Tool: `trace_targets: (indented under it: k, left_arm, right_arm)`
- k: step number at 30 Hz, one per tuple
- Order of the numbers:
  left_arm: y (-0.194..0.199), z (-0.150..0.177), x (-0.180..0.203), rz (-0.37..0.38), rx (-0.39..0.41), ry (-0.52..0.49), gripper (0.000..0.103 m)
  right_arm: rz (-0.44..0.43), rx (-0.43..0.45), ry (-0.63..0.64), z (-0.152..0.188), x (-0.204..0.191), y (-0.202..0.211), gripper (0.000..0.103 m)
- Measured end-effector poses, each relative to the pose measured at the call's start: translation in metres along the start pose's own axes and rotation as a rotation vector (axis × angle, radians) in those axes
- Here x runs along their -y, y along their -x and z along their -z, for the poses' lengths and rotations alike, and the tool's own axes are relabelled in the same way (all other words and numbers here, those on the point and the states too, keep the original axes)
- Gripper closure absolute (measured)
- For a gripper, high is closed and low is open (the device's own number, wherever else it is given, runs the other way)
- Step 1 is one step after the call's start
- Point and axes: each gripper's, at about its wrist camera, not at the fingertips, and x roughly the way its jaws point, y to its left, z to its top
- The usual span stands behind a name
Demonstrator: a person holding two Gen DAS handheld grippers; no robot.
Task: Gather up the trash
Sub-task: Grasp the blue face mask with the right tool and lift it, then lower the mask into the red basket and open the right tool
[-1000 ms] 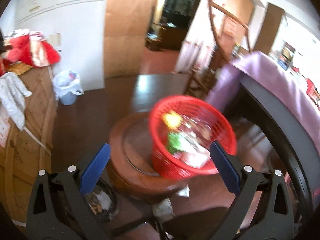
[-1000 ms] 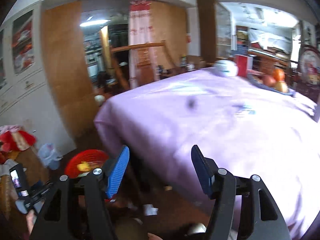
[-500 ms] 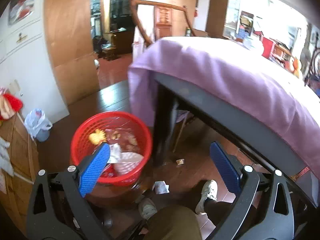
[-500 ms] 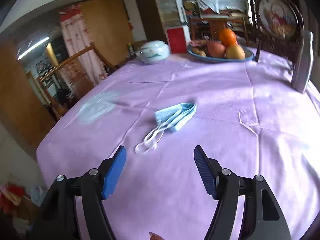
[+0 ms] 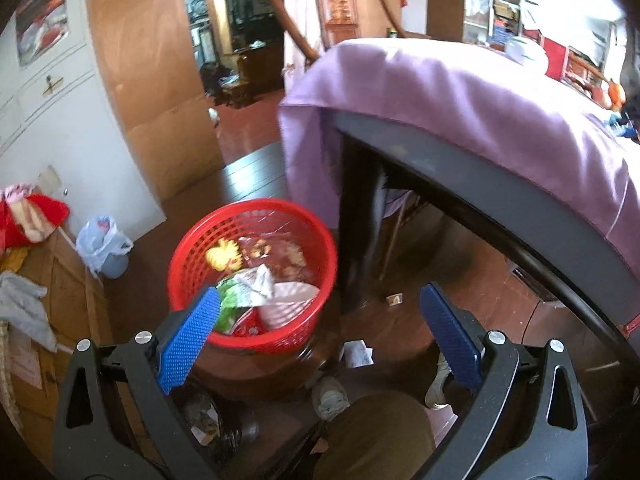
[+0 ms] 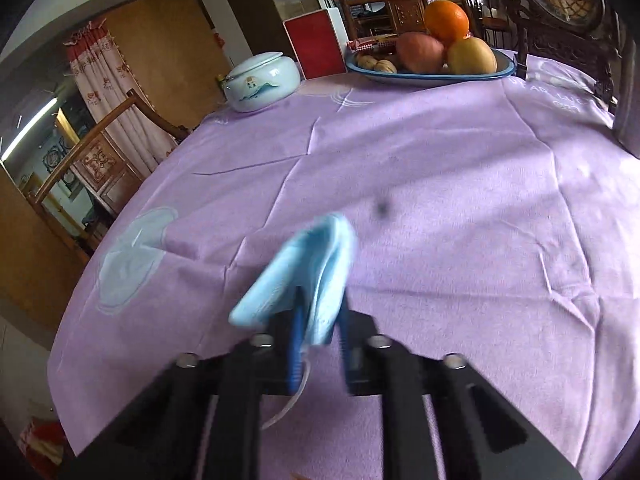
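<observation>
My right gripper (image 6: 318, 316) is shut on a light blue face mask (image 6: 304, 268) and holds it over the purple tablecloth (image 6: 440, 208); a white ear loop (image 6: 288, 404) hangs below the jaws. My left gripper (image 5: 320, 320) is open and empty, low beside the table, above a red mesh trash basket (image 5: 252, 272) that holds wrappers and paper. The basket stands on a round wooden stool (image 5: 256, 372). Scraps of paper (image 5: 358, 354) lie on the dark floor near it.
On the table stand a white lidded ceramic pot (image 6: 262, 80), a blue fruit bowl (image 6: 432, 68) and a red box (image 6: 316, 48). The dark table edge (image 5: 480, 200) runs right of the basket. A bagged bin (image 5: 102, 246) and the person's shoes (image 5: 330, 394) are on the floor.
My right gripper has closed on the face mask that lay on the cloth and lifted it. My left gripper's view has shifted slightly; the basket now sits closer to centre.
</observation>
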Motion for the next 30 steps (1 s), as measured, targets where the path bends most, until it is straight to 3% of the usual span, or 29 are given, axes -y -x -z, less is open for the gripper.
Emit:
trace_targets:
  k: [4, 9, 18, 25, 30]
  left_arm:
    - [0.010, 0.006, -0.018, 0.008, 0.006, 0.053, 0.007]
    - [0.015, 0.015, -0.026, 0.002, -0.001, 0.062, 0.007]
    - [0.042, 0.019, -0.037, 0.017, 0.057, 0.063, 0.007]
    - [0.054, 0.032, -0.055, 0.029, 0.070, 0.096, 0.007]
    - [0.052, 0.041, -0.075, 0.000, 0.062, 0.138, 0.007]
  right_arm:
    - [-0.099, 0.006, 0.017, 0.011, -0.003, 0.018, 0.093]
    - [-0.182, 0.105, 0.007, 0.018, -0.001, 0.055, 0.093]
    - [-0.259, 0.136, 0.134, 0.053, -0.035, 0.103, 0.094]
    - [-0.397, 0.138, 0.273, 0.095, -0.087, 0.158, 0.094]
    - [-0.523, 0.085, 0.435, 0.148, -0.154, 0.184, 0.094]
